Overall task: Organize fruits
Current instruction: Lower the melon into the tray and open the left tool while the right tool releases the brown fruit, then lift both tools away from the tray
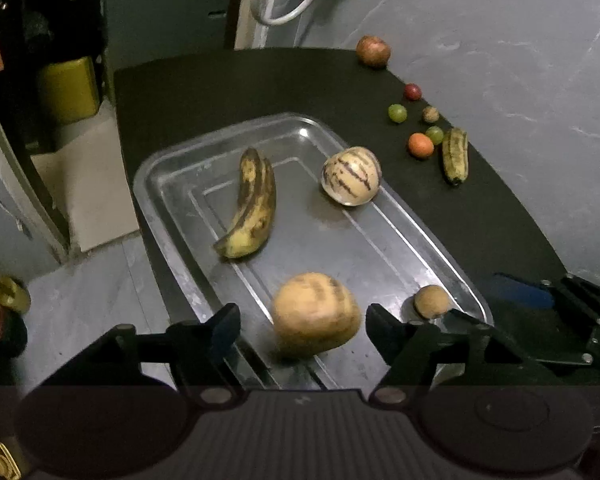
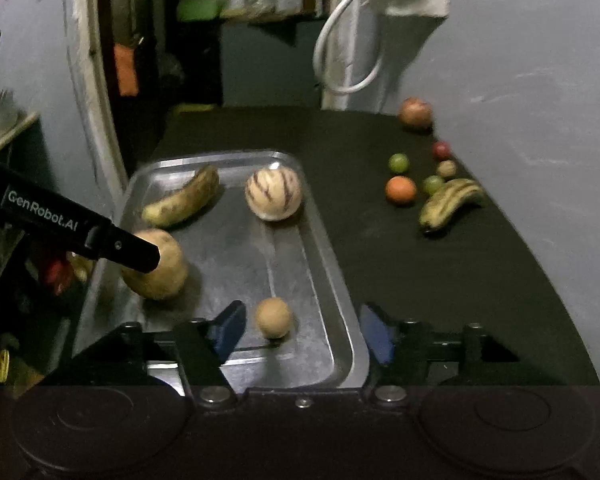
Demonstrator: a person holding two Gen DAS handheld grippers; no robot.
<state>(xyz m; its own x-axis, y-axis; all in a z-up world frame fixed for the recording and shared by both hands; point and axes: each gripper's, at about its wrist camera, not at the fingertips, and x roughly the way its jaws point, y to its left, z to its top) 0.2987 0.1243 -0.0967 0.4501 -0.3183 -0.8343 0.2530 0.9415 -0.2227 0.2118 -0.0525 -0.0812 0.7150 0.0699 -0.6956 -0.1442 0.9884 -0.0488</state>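
Observation:
A steel tray point(image 1: 160, 168) on the black table holds a spotted banana point(image 1: 256, 204), a striped pale melon point(image 1: 350, 176), a large tan fruit point(image 1: 316, 314) and a small brown round fruit point(image 1: 431, 301). My left gripper point(image 1: 302, 320) is open over the tray's near end. The tan fruit lies between its fingers with a gap on each side. In the right wrist view my right gripper point(image 2: 304, 332) is open. The small brown fruit point(image 2: 274, 317) rests on the tray point(image 2: 340, 320) between its blue pads, untouched. One left finger point(image 2: 140, 256) crosses in front of the tan fruit point(image 2: 164, 276).
Loose on the black table point(image 2: 380, 260), right of the tray: a second banana point(image 2: 450, 204), an orange fruit point(image 2: 400, 190), two green grapes point(image 2: 399, 163), a walnut point(image 2: 446, 168), a small red fruit point(image 2: 441, 150) and a reddish apple point(image 2: 415, 113). A grey wall runs along the table's right edge.

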